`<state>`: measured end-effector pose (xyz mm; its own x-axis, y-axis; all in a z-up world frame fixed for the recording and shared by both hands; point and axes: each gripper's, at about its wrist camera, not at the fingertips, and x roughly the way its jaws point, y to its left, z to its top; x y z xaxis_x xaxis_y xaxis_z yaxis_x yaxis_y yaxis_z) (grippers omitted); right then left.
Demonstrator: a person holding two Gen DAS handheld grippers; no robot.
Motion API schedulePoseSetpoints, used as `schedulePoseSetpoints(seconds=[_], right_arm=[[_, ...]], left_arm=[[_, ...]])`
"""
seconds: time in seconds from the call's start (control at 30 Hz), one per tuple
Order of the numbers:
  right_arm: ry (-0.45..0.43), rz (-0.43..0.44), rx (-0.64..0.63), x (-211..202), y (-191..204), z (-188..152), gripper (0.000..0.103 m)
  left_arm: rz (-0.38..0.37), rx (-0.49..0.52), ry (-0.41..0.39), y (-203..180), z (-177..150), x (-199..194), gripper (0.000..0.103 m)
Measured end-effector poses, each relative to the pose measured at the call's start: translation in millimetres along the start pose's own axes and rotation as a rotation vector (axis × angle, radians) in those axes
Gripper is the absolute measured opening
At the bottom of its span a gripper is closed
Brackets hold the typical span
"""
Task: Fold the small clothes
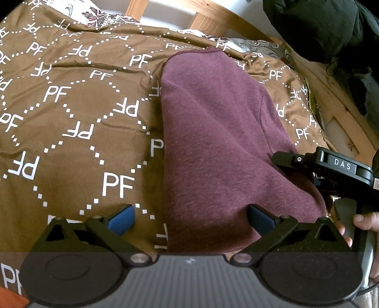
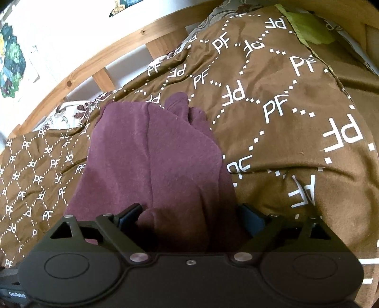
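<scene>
A maroon garment [image 1: 220, 142] lies folded into a long strip on a brown bedspread [image 1: 71, 106] printed with white "PF" letters. My left gripper [image 1: 191, 219] is open at the garment's near left corner, with the cloth's left edge between its blue pads. The right gripper's black body [image 1: 331, 165] shows at the garment's right edge in the left wrist view. In the right wrist view the garment [image 2: 154, 161] runs away from me, and my right gripper [image 2: 189, 219] is open with the near end of the cloth between its fingers.
A wooden bed frame [image 2: 78, 71] runs along the far side, with a patterned pillow [image 1: 106, 16] against it. Dark clothing [image 1: 327, 28] hangs at the far right. A green cloth [image 2: 308, 28] lies at the bed's far corner.
</scene>
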<state>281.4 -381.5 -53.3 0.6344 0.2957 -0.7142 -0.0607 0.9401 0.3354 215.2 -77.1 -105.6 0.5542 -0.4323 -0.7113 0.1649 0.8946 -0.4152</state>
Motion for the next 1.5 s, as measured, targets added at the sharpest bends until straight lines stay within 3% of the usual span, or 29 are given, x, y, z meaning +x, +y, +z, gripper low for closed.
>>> schedulePoseSetpoints(seconds=[0.07, 0.2, 0.3, 0.47, 0.7, 0.83, 1.0, 1.33, 1.4, 1.5], right_arm=[[-0.005, -0.009, -0.005, 0.1, 0.7, 0.0, 0.089], [-0.027, -0.031, -0.022, -2.6, 1.5, -0.1, 0.078], [-0.029, -0.008, 0.010, -4.0, -2.9, 0.7, 0.072], [-0.035, 0.005, 0.041, -4.2, -6.1, 1.0, 0.071], [-0.101, 0.000, 0.078, -0.8, -10.9, 7.7, 0.072], [-0.104, -0.012, 0.059, 7.8, -7.7, 10.7, 0.070], [-0.098, -0.025, 0.012, 11.1, -0.6, 8.3, 0.058], [-0.092, -0.018, 0.049, 11.3, -3.0, 7.8, 0.056], [-0.096, -0.021, 0.026, 10.3, 0.5, 7.5, 0.048], [-0.111, -0.024, -0.029, 6.7, 8.9, 5.9, 0.034]], left_arm=[[-0.010, -0.008, 0.000, 0.4, 0.6, -0.8, 0.102], [-0.140, -0.068, -0.049, 7.3, 2.0, -11.0, 0.102], [-0.182, -0.059, -0.083, 4.5, 5.0, -14.2, 0.102], [-0.147, -0.020, -0.053, -8.0, 16.1, 2.1, 0.102], [-0.154, -0.088, 0.040, 3.3, 15.7, 16.7, 0.102], [-0.134, -0.065, 0.049, 1.3, 15.7, 18.4, 0.102], [-0.118, -0.046, 0.052, -2.3, 16.9, 20.1, 0.103], [-0.114, -0.039, 0.060, -2.8, 18.8, 20.2, 0.103], [-0.114, -0.034, 0.060, -3.3, 19.5, 19.9, 0.102], [-0.139, -0.021, 0.069, -4.5, 20.3, 18.6, 0.089]])
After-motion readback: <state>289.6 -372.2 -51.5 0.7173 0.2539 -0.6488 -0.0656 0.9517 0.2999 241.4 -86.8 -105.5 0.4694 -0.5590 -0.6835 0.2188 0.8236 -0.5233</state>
